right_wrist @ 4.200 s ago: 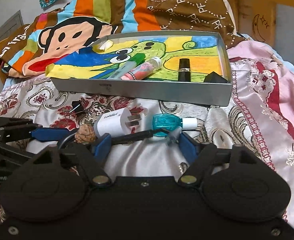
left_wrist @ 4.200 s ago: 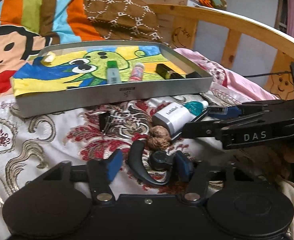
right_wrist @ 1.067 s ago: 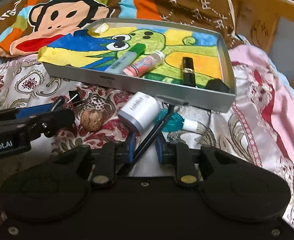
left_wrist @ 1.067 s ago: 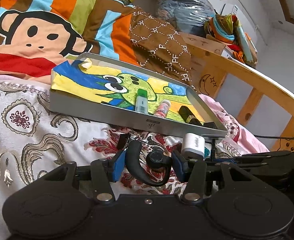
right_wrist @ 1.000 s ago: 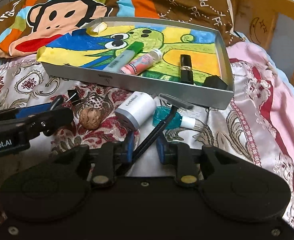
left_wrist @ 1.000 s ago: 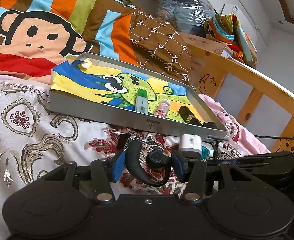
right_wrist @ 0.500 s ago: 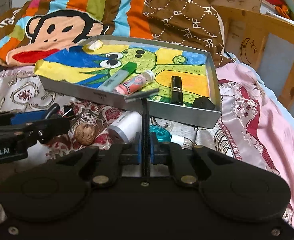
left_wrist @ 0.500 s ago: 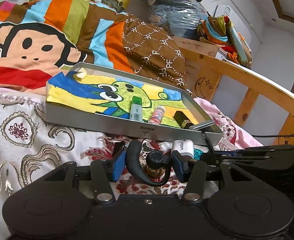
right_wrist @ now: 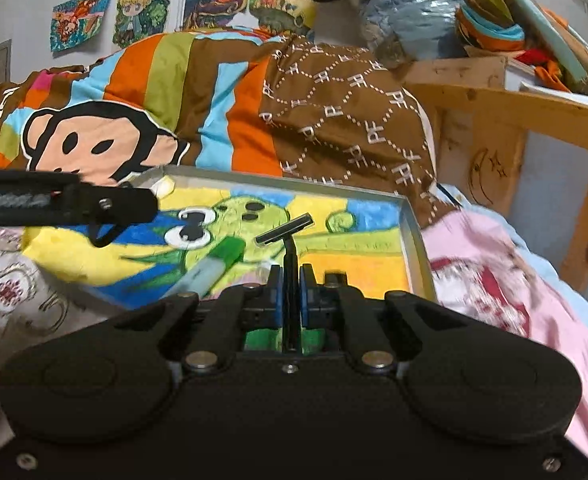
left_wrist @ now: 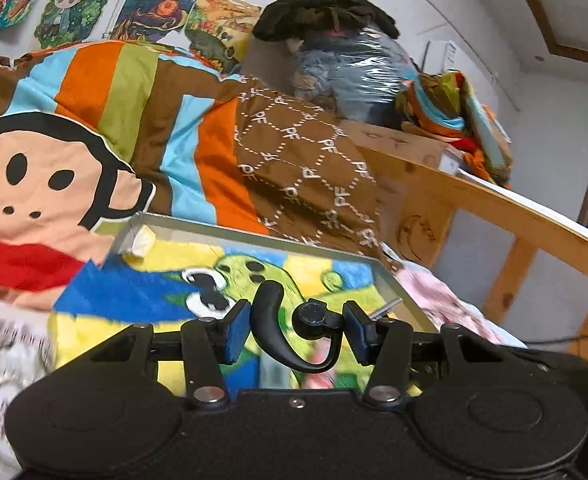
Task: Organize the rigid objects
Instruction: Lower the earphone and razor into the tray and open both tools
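My left gripper (left_wrist: 295,330) is shut on a black hooked earpiece (left_wrist: 272,332), held above the near part of the metal tray (left_wrist: 254,236) lined with a frog drawing. My right gripper (right_wrist: 290,288) is shut on the handle of a black razor (right_wrist: 285,232), whose head points up over the tray's (right_wrist: 413,236) right half. In the right wrist view, the left gripper (right_wrist: 110,204) reaches in from the left over the tray, with the earpiece (right_wrist: 106,236) hanging from it. A green-capped tube (right_wrist: 214,264) lies in the tray. Other things in the tray are mostly hidden behind the grippers.
A striped monkey-print blanket (left_wrist: 94,140) is piled behind the tray. A wooden bed rail (left_wrist: 513,220) runs along the right, with bagged clothes (left_wrist: 353,76) stacked on it. Pink bedding (right_wrist: 513,280) lies right of the tray, patterned white bedding (right_wrist: 10,292) to its left.
Both grippers have risen and moved forward over the tray, the left carrying the earpiece and the right carrying the razor. The items on the bedspread have dropped out of view.
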The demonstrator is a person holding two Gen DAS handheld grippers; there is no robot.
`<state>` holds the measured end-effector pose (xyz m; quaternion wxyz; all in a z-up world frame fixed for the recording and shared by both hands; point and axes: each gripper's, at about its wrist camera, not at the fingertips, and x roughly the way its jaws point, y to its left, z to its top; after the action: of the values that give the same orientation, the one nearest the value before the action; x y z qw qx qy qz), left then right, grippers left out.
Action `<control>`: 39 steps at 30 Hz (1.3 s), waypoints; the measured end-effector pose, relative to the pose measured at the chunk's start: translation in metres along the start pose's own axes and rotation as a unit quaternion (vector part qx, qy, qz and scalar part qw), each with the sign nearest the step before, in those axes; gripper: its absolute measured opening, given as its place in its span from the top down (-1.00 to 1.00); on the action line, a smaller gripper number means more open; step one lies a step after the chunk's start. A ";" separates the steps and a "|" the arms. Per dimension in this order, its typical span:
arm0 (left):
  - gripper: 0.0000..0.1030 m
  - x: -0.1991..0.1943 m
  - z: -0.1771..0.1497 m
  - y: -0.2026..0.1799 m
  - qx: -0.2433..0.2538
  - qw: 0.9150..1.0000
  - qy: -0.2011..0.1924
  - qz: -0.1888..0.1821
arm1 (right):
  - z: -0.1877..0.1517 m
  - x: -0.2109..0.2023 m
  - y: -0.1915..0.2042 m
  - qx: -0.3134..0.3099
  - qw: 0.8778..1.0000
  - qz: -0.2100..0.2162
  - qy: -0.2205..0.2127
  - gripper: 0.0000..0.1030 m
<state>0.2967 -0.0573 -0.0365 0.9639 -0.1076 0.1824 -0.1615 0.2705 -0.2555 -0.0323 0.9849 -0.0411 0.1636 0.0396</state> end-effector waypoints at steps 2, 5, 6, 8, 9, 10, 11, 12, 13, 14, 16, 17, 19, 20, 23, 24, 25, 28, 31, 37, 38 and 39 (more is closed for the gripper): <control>-0.01 0.017 0.005 0.007 -0.002 1.000 0.006 0.009 | 0.003 0.019 0.000 0.004 1.000 0.010 -0.005 0.94; -0.01 0.039 0.005 0.017 -0.005 0.999 0.030 0.023 | -0.001 0.042 0.002 0.002 1.000 0.017 0.002 0.94; -0.01 0.044 0.003 0.021 -0.007 0.999 0.038 0.026 | -0.003 0.050 0.000 0.009 1.000 0.019 0.015 0.94; -0.01 0.051 -0.001 0.028 -0.006 0.998 0.048 0.036 | -0.008 0.061 -0.003 0.021 0.999 0.021 0.035 0.94; -0.01 0.054 -0.003 0.031 -0.007 0.998 0.055 0.040 | -0.010 0.065 -0.005 0.025 0.999 0.019 0.041 0.94; -0.01 0.057 -0.005 0.033 -0.008 0.997 0.064 0.042 | -0.011 0.068 -0.006 0.027 0.998 0.018 0.045 0.94; -0.01 0.059 -0.007 0.034 -0.008 0.996 0.073 0.043 | -0.012 0.071 -0.006 0.028 0.998 0.016 0.048 0.94; -0.01 0.061 -0.009 0.035 -0.007 0.996 0.080 0.045 | -0.014 0.073 -0.007 0.029 0.998 0.016 0.051 0.94; -0.01 0.063 -0.011 0.035 -0.004 0.995 0.085 0.047 | -0.016 0.075 -0.006 0.028 0.998 0.015 0.052 0.94; -0.01 0.064 -0.012 0.035 -0.003 0.995 0.090 0.049 | -0.017 0.077 -0.006 0.028 0.998 0.015 0.055 0.94; -0.01 0.068 -0.014 0.035 -0.003 0.993 0.104 0.054 | -0.021 0.074 -0.006 0.029 0.998 0.015 0.061 0.93; -0.01 0.070 -0.015 0.035 -0.003 0.993 0.109 0.054 | -0.022 0.076 -0.007 0.029 0.997 0.015 0.066 0.87; -0.02 0.070 -0.017 0.034 -0.001 0.993 0.107 0.053 | -0.023 0.078 -0.007 0.032 0.997 0.016 0.073 0.83; -0.02 0.070 -0.017 0.035 -0.003 0.993 0.107 0.051 | -0.023 0.077 -0.007 0.033 0.997 0.013 0.074 0.74; -0.07 0.068 -0.015 0.039 -0.019 0.993 0.108 0.049 | -0.021 0.073 -0.008 0.041 0.996 0.011 0.077 0.12; -0.17 0.065 -0.013 0.040 -0.026 0.993 0.107 0.049 | -0.019 0.069 -0.009 0.046 0.996 0.011 0.075 -0.03; -0.21 0.062 -0.011 0.042 -0.033 0.993 0.106 0.049 | -0.015 0.065 -0.010 0.049 0.996 0.011 0.074 -0.04; -0.28 0.047 -0.002 0.045 -0.045 0.993 0.098 0.055 | -0.002 0.047 -0.012 0.050 0.997 0.006 0.064 -0.18; -0.44 0.025 0.007 0.044 -0.043 0.994 0.085 0.059 | 0.012 0.025 -0.013 0.049 0.998 0.003 0.051 -0.42; -0.82 -0.033 0.018 0.029 -0.003 0.996 0.049 0.074 | 0.027 -0.023 -0.011 0.048 0.998 0.010 0.044 -0.99; -0.83 -0.043 0.018 0.027 0.007 0.996 0.044 0.075 | 0.029 -0.029 -0.010 0.049 0.998 0.009 0.041 -0.99; -0.83 -0.054 0.017 0.024 0.017 0.996 0.038 0.077 | 0.031 -0.036 -0.009 0.050 0.998 0.009 0.040 -0.99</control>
<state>0.2622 -0.0134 -0.0106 0.9675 -0.0702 0.2239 -0.0942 0.2472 -0.2637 0.0089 0.9780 0.0080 0.2048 0.0382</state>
